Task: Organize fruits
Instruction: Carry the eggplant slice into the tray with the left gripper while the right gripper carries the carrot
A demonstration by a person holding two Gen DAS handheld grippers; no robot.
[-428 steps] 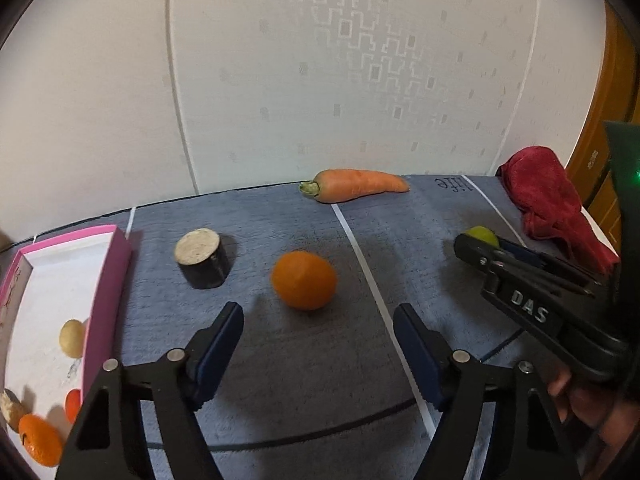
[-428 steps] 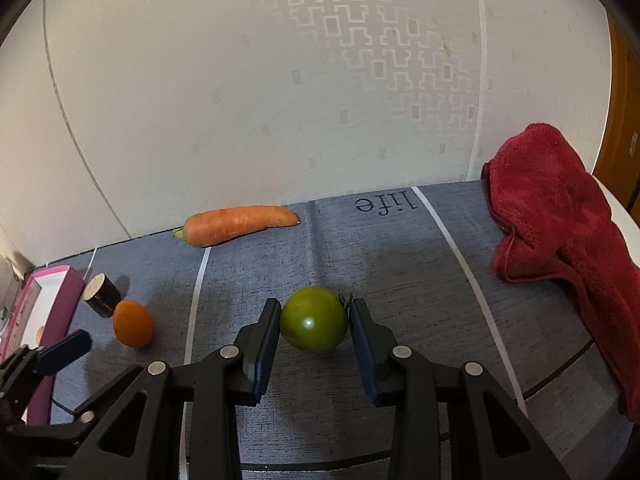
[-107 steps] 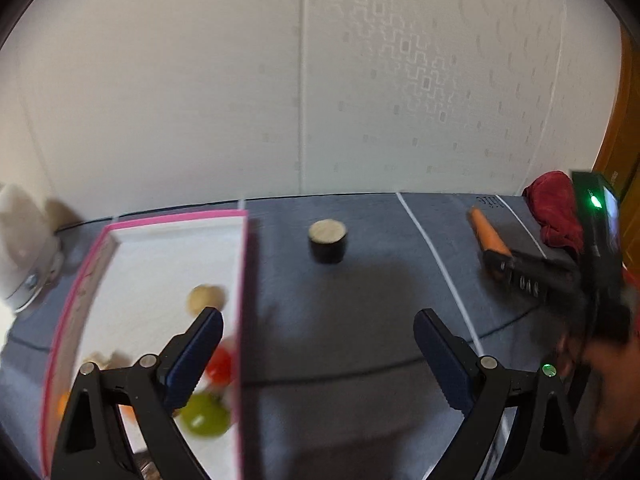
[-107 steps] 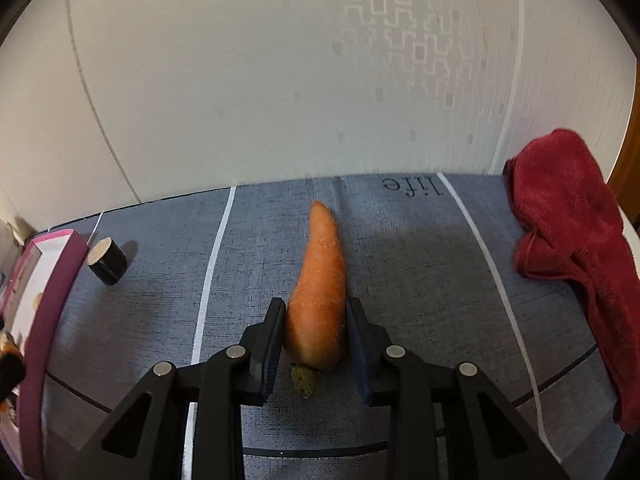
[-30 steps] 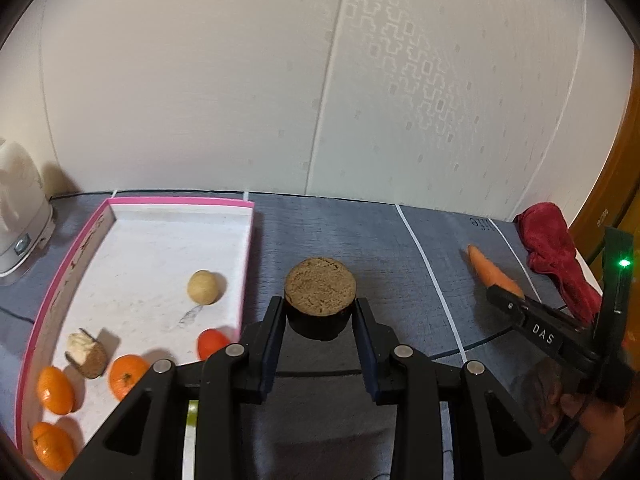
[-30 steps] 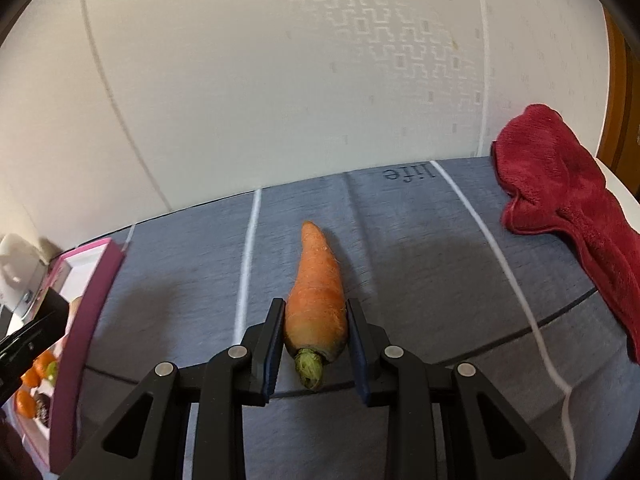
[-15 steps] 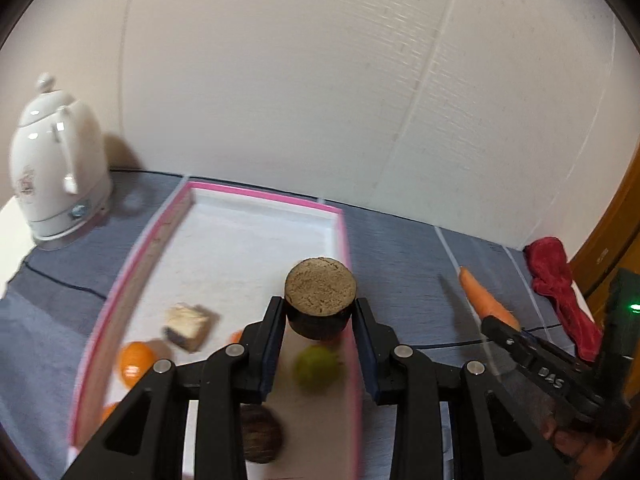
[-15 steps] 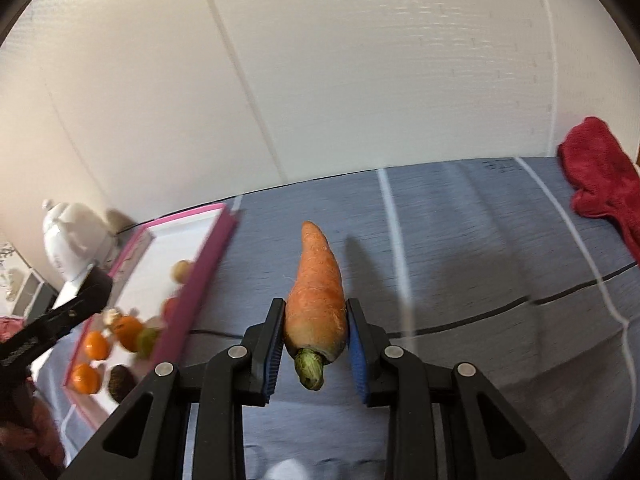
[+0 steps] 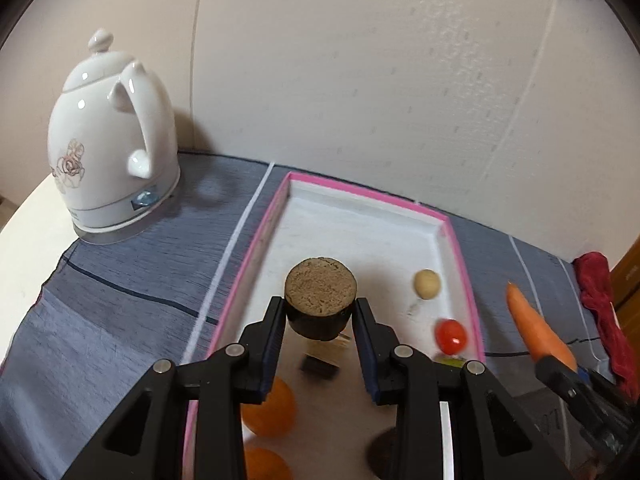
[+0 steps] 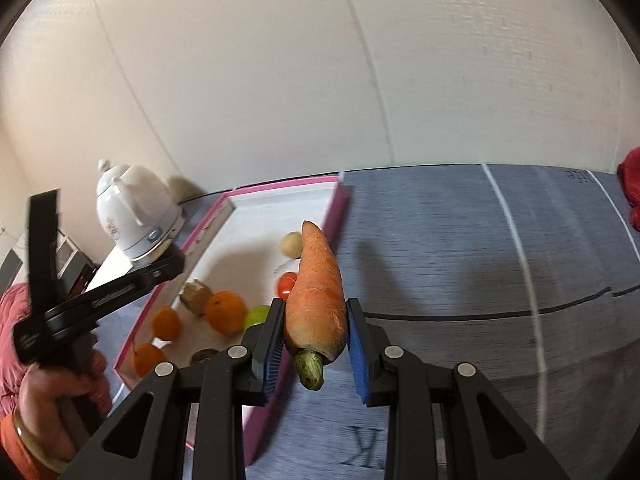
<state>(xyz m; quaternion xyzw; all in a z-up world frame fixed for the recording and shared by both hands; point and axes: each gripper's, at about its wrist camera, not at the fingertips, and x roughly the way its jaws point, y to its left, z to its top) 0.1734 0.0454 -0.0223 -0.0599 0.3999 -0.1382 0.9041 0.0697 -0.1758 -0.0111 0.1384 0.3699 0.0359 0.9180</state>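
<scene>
White kettle (image 9: 110, 148) far left of the left gripper (image 9: 320, 334), which grasps a dark round block (image 9: 320, 300) above the pink tray (image 9: 260, 236). Right gripper (image 10: 314, 338) clamps a carrot (image 10: 318, 292) beside the tray's right edge.

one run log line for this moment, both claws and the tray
left claw: shut on dark cylinder, above pink tray | right claw: shut on carrot, beside tray's edge

A glossy white ceramic kettle (image 9: 110, 140) is seen on a matt grey woven cloth (image 9: 100, 320); a rough, grainy top is shown by the dark round piece (image 9: 320, 298)
</scene>
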